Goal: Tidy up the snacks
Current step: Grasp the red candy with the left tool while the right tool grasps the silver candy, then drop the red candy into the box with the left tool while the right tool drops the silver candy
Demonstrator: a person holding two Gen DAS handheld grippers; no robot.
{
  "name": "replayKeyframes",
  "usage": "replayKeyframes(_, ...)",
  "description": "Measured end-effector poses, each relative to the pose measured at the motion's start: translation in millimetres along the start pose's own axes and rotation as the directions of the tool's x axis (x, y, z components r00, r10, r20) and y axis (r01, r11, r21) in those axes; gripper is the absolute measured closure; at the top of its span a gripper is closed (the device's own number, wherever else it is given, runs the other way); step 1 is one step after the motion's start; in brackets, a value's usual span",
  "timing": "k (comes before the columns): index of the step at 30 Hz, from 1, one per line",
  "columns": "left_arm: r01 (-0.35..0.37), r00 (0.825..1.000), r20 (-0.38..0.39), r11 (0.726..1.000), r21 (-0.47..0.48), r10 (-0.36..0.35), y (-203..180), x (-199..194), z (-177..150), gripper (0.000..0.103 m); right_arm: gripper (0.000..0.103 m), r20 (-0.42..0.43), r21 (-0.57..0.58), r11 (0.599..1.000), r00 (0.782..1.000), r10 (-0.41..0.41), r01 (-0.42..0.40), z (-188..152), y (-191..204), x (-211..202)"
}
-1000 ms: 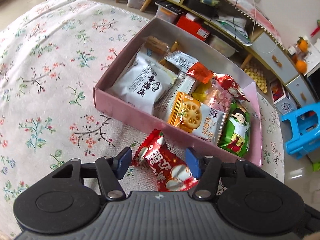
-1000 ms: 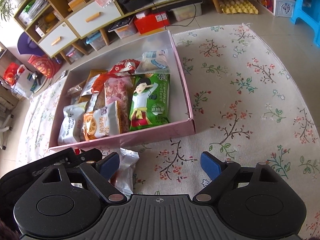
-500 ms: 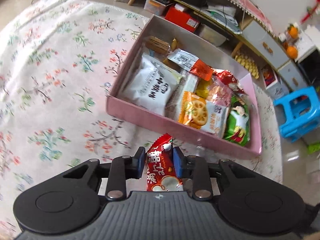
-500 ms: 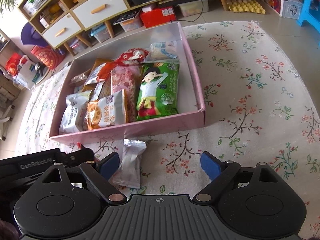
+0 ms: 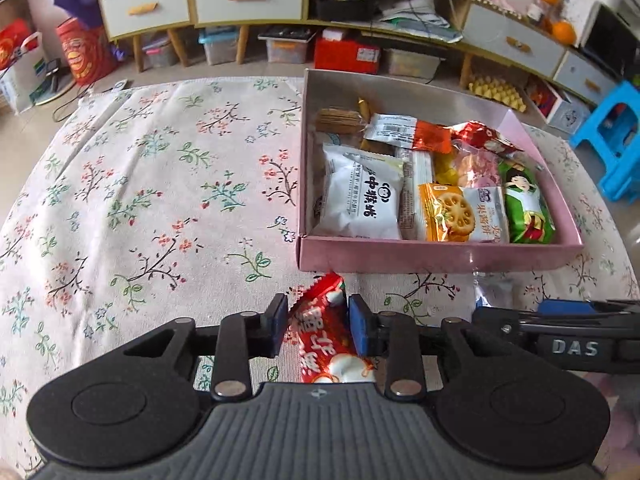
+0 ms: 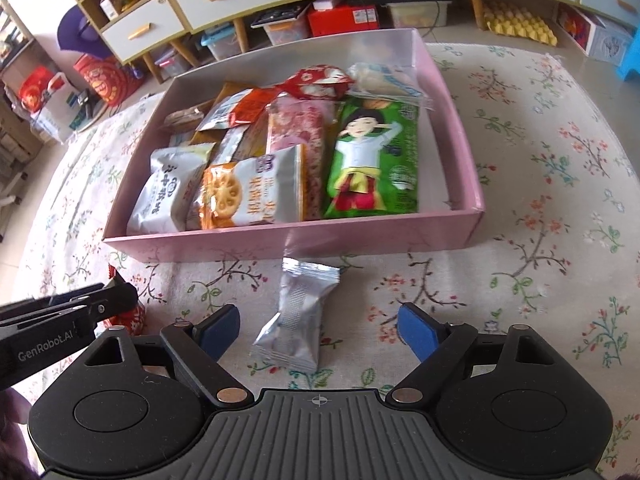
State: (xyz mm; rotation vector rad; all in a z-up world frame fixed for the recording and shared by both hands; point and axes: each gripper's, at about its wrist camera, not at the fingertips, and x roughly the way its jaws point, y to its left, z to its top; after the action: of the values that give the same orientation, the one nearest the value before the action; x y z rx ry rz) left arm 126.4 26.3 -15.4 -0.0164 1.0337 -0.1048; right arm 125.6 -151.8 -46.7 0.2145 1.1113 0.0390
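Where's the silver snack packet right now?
In the right wrist view, the silver packet lies on the floral cloth just in front of the pink box, between the open right gripper fingers, untouched.

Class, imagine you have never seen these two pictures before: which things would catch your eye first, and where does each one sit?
The pink box packed with bright snack packets stands out first, in the middle of the floral cloth, with a green cartoon packet at its right end. In front of it, the left gripper pinches a red packet. A silver packet lies on the cloth between the fingers of the open right gripper.
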Motion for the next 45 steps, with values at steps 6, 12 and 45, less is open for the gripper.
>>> replayKeyframes(6,0.011,1.0,0.002,1.0,0.007,-0.011,1.7,0.3,-3.3,0.046,0.046,0.016,-0.097,0.993,0.997,-0.072,0.073,-2.6,12.9,5.8)
replayKeyframes(12,0.034,0.999,-0.029,0.999,-0.011,-0.034,2.6,2.1,-11.3,0.04,0.075,0.02,-0.097,0.991,0.995,-0.094,0.096,-0.4,1.1,2.7)
replayKeyframes(45,0.135,0.991,-0.023,0.991,-0.011,-0.135,-0.3,-23.6,-6.8,0.078,0.078,0.014,0.054,0.995,0.996,0.085,-0.086,-1.9,-29.2,-45.7)
